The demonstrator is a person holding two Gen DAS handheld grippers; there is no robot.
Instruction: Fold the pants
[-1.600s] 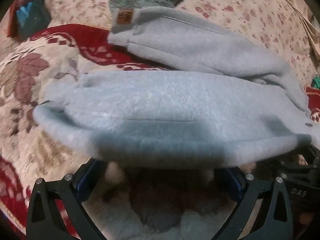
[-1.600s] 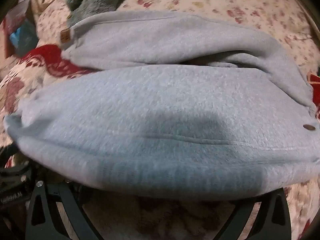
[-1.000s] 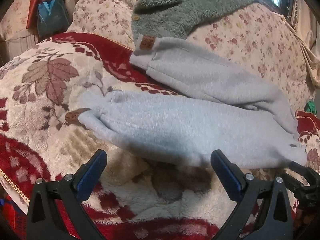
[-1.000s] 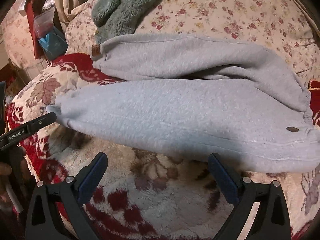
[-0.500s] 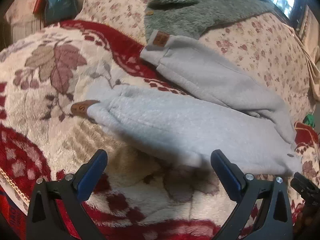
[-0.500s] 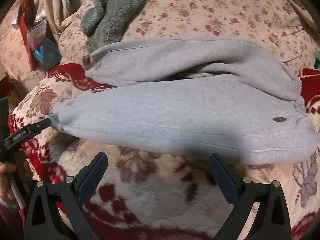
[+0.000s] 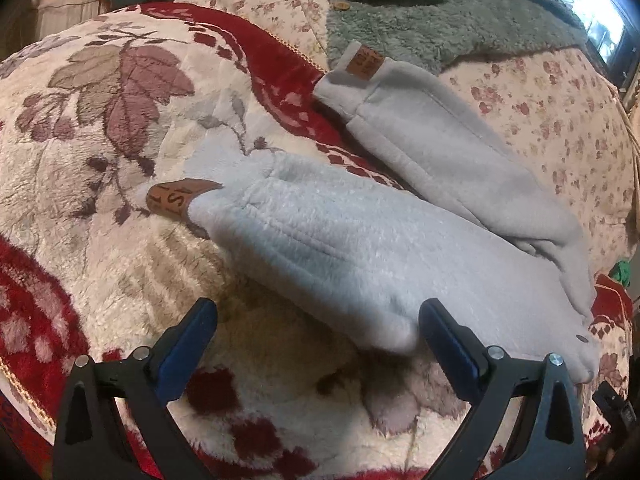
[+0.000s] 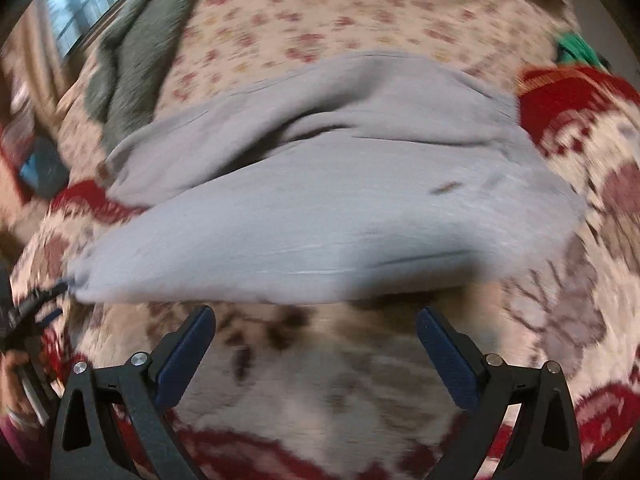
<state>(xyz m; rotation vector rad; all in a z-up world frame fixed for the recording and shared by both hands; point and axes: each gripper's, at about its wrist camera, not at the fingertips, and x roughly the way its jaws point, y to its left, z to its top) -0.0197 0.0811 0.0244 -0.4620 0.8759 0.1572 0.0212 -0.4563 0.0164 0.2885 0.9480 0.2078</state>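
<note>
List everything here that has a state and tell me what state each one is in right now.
Left gripper: jaws open, empty.
Right gripper: jaws open, empty.
Grey pants: lying unfolded on the blanket, legs apart at the cuffs.
Green fleece jacket: spread on the floral cover beyond the pants.

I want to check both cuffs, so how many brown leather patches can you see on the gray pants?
2: one patch at the near leg's cuff, one patch on the far leg's cuff beside the green fleece. Others may be hidden.
</note>
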